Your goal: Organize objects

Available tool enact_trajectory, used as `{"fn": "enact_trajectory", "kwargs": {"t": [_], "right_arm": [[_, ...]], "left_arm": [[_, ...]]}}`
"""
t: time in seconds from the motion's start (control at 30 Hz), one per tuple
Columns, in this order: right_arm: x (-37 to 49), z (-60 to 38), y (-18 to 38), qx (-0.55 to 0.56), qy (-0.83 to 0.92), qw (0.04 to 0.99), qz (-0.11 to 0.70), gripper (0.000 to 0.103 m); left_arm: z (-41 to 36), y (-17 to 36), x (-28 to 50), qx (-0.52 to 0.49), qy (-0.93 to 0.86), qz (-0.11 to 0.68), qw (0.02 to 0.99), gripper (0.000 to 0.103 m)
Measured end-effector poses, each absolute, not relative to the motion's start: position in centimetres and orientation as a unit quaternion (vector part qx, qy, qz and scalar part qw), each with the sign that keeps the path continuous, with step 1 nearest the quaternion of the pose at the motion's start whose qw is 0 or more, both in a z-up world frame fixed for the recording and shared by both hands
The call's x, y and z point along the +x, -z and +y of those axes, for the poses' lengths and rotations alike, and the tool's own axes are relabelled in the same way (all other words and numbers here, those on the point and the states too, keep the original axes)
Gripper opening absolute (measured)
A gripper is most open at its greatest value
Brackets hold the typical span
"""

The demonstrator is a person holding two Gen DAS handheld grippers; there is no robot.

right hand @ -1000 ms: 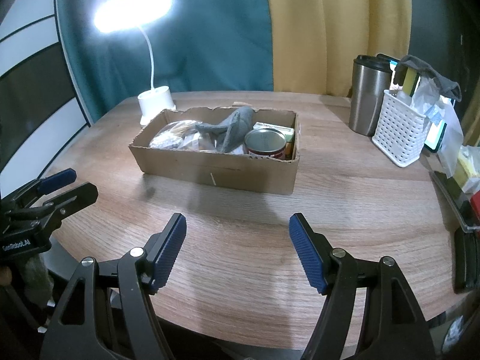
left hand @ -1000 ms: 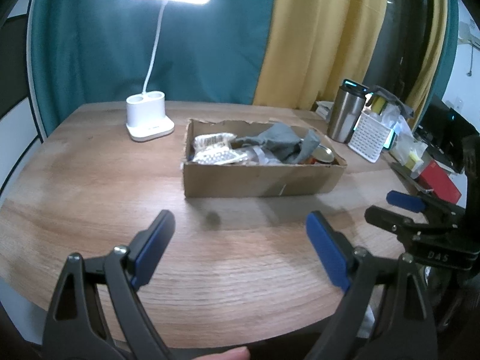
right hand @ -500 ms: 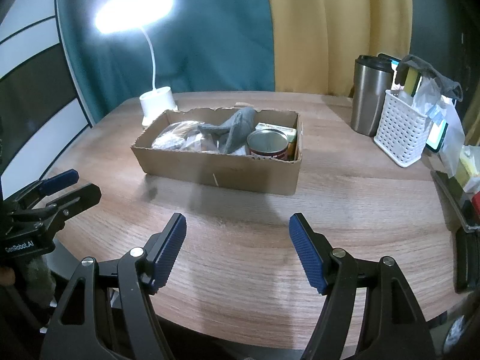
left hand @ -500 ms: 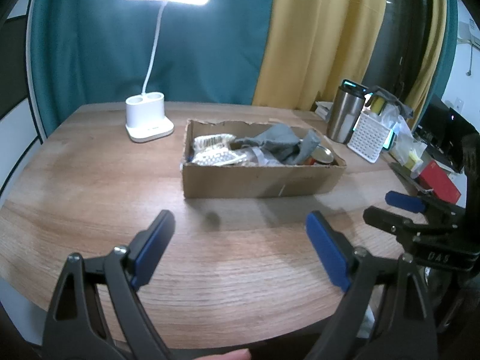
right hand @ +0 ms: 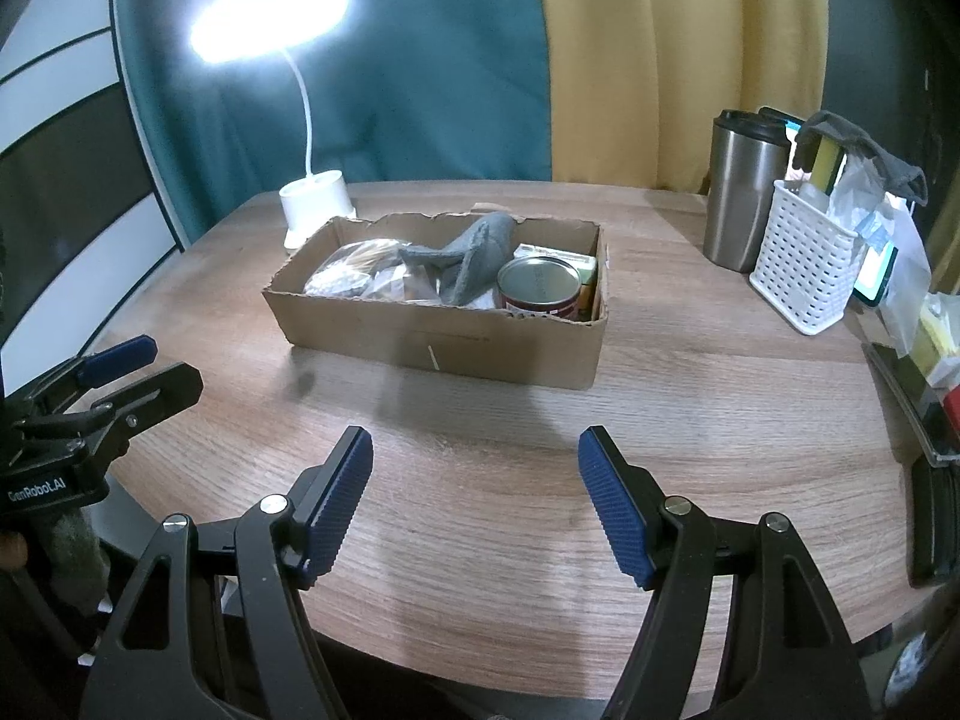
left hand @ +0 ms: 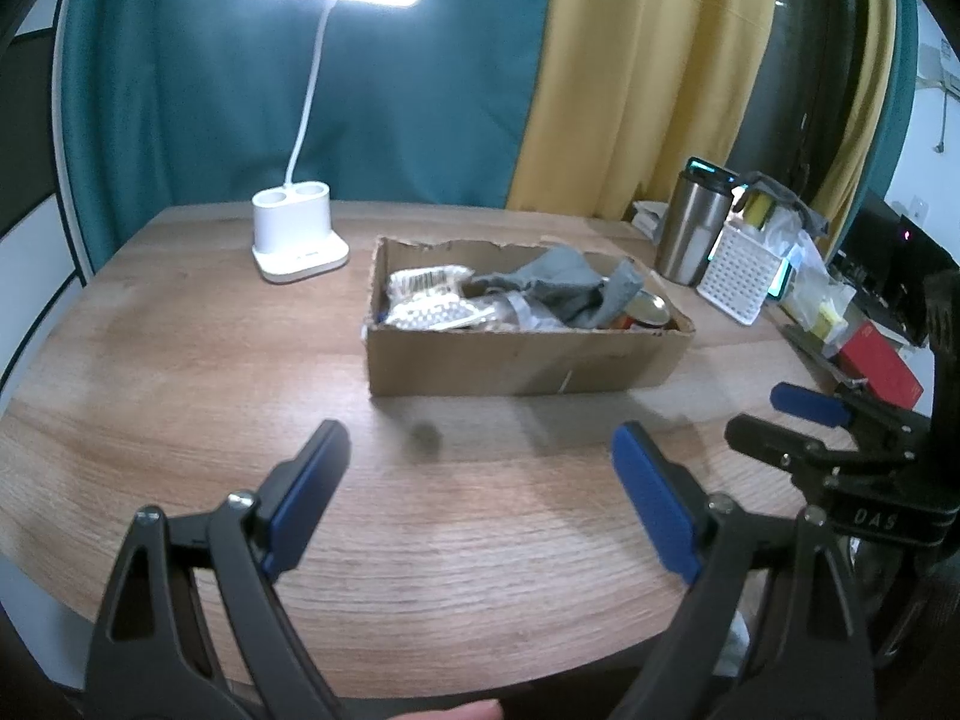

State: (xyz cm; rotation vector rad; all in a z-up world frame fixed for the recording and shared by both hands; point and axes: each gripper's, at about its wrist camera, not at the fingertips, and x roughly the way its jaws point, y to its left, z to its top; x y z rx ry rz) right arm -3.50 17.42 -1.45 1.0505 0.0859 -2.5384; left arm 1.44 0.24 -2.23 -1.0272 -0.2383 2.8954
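Note:
A shallow cardboard box (left hand: 522, 363) (right hand: 444, 339) sits mid-table. Inside lie a grey cloth (left hand: 570, 285) (right hand: 474, 255), clear plastic packets (left hand: 429, 300) (right hand: 351, 273) and a tin can (right hand: 540, 288) (left hand: 648, 312) at its right end. My left gripper (left hand: 480, 456) hovers over the table's near edge, open, nothing between its blue pads. My right gripper (right hand: 474, 468) is also open and empty, short of the box. In each view the other gripper shows at the side: the right gripper (left hand: 774, 420) and the left gripper (right hand: 156, 363).
A lit white desk lamp (left hand: 300, 240) (right hand: 315, 204) stands behind the box on the left. At the right are a steel tumbler (left hand: 693, 234) (right hand: 744, 192), a white perforated basket (left hand: 738, 276) (right hand: 807, 258) with oddments, and a red box (left hand: 879, 369). Bare wood table (left hand: 180, 372) lies left of the box.

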Motion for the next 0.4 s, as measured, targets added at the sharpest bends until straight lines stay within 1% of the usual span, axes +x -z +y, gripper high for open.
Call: {"fn": "enact_trajectory", "kwargs": {"t": [0.23, 0.4], "right_arm": [[-3.63, 17.40, 1.46, 0.376, 0.905, 0.195, 0.030, 0.074], [-3.74, 17.35, 1.55, 0.378, 0.904, 0.196, 0.030, 0.074]], "left_arm": [[0.29, 2.31, 1.37, -0.335, -0.939, -0.077, 0.032, 0.091], [0.95, 2.47, 1.08, -0.337, -0.938, -0.064, 0.052, 0.091]]}}
